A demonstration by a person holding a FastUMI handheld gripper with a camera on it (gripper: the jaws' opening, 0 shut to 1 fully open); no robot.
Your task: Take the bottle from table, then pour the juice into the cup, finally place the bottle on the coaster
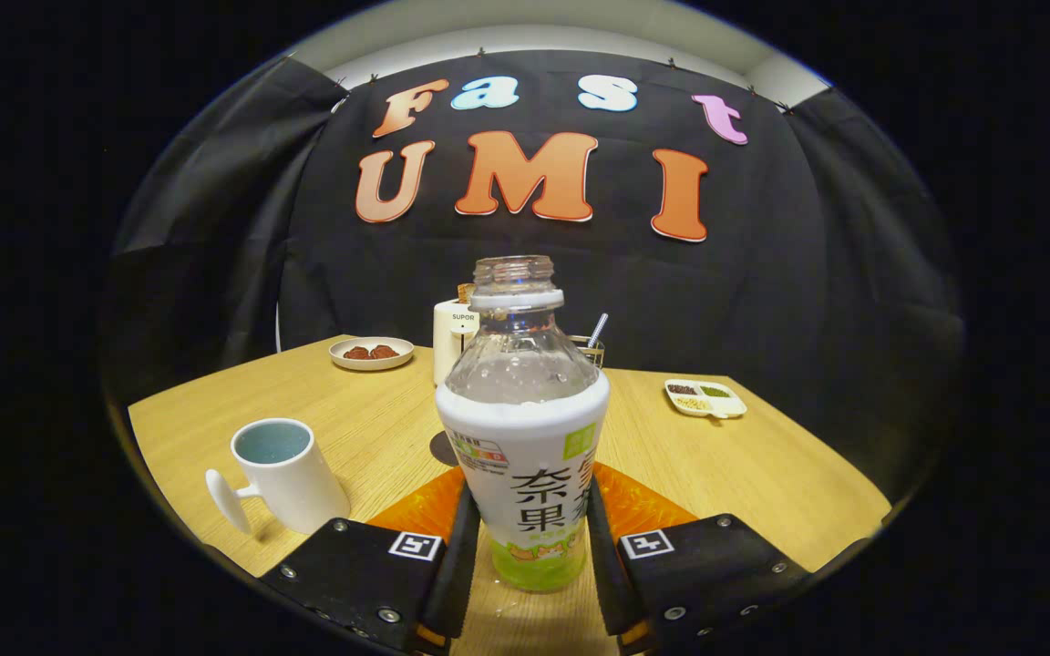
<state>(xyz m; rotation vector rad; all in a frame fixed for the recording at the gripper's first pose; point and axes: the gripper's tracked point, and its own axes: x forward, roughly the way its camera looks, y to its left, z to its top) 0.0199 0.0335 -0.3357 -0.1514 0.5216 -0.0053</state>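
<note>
A clear, uncapped bottle [522, 428] with a white and green label stands upright between my fingers. My gripper [525, 551] is shut on its lower label, one finger pressing each side. An orange coaster [639, 503] lies on the wooden table [762, 474] just behind the bottle's base, showing on both sides of it. Whether the base rests on the table or hangs just above it I cannot tell. A white cup [281, 474] with a handle stands to the left of the fingers, its handle turned toward me.
Far back on the table are a small plate [371, 353] of brown food, a white appliance [452, 339], a wire holder with a straw [592, 343] and a divided white dish [705, 398] off to the right. Black cloth walls the booth.
</note>
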